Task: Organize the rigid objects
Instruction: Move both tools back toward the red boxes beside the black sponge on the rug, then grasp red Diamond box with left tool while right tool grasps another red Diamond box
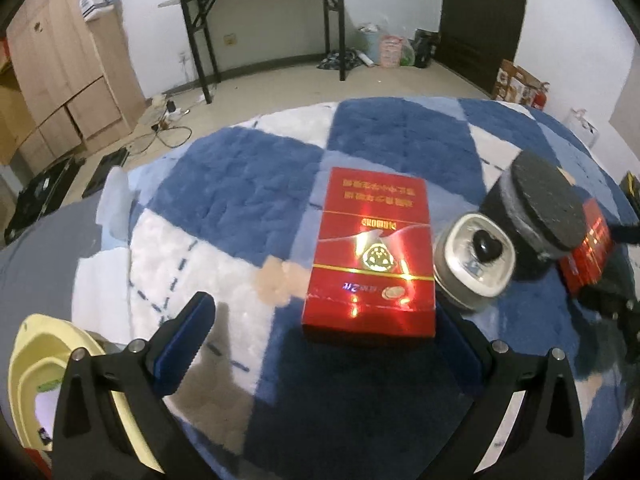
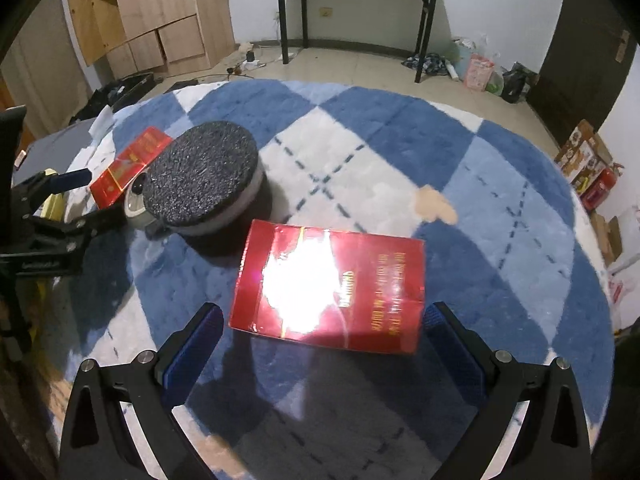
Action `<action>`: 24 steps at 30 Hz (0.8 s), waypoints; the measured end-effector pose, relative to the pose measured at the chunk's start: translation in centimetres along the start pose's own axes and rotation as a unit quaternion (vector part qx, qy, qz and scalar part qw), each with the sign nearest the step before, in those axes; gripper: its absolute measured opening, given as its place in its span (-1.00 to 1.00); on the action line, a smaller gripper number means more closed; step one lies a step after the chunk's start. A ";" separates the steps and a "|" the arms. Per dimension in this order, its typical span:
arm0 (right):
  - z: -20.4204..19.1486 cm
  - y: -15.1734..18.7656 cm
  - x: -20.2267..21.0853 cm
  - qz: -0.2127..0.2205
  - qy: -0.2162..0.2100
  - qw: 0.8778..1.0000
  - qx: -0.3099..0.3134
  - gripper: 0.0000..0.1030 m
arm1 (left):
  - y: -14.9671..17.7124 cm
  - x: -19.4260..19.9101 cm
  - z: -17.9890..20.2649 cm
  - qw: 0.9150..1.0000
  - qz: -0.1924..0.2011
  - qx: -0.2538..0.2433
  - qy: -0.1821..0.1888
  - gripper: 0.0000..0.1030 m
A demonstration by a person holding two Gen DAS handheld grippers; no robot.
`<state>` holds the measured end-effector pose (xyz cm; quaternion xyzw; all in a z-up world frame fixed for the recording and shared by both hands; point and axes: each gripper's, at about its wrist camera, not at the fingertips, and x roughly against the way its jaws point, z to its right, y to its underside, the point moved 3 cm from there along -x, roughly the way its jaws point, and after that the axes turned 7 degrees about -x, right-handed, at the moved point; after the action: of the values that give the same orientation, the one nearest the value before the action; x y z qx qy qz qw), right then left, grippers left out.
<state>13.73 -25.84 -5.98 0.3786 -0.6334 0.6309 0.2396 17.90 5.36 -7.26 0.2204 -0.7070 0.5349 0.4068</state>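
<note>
Two red boxes lie on a blue and white checked rug [image 1: 248,184]. In the left wrist view one red box [image 1: 370,256] lies just ahead of my open left gripper [image 1: 324,332], between its fingers' line. A round silver tin [image 1: 474,262] with a black heart and a black round pad [image 1: 540,208] sit to its right. In the right wrist view the other red box [image 2: 332,288] lies flat just ahead of my open right gripper [image 2: 320,336]. The black pad [image 2: 202,178], the tin [image 2: 136,200] and the first red box [image 2: 128,164] lie further left, by the left gripper [image 2: 72,196].
A pale yellow container [image 1: 36,376] sits at the lower left beside the left gripper. A black folding table [image 1: 264,12], wooden cabinets [image 1: 60,64], bags and a dark door [image 1: 484,12] stand beyond the rug. Cardboard boxes [image 2: 584,160] lie at the right.
</note>
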 end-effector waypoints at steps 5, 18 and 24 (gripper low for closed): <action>0.8 -0.2 -1.8 -0.013 0.001 1.000 -0.014 0.99 | -0.2 -0.8 1.2 0.999 0.002 -0.016 -0.030 1.00; 0.9 0.2 -2.6 0.061 0.008 0.998 -0.021 0.99 | -1.1 -1.3 1.8 0.997 0.061 -0.002 -0.039 0.78; 1.2 1.1 -2.5 0.112 0.008 0.992 -0.057 0.94 | -1.1 -1.1 2.7 0.998 0.063 -0.006 -0.013 0.19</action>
<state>14.56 -26.69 -8.70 0.2860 -0.7050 0.6194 0.1935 18.39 2.30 -7.81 0.1798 -0.7276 0.5524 0.3648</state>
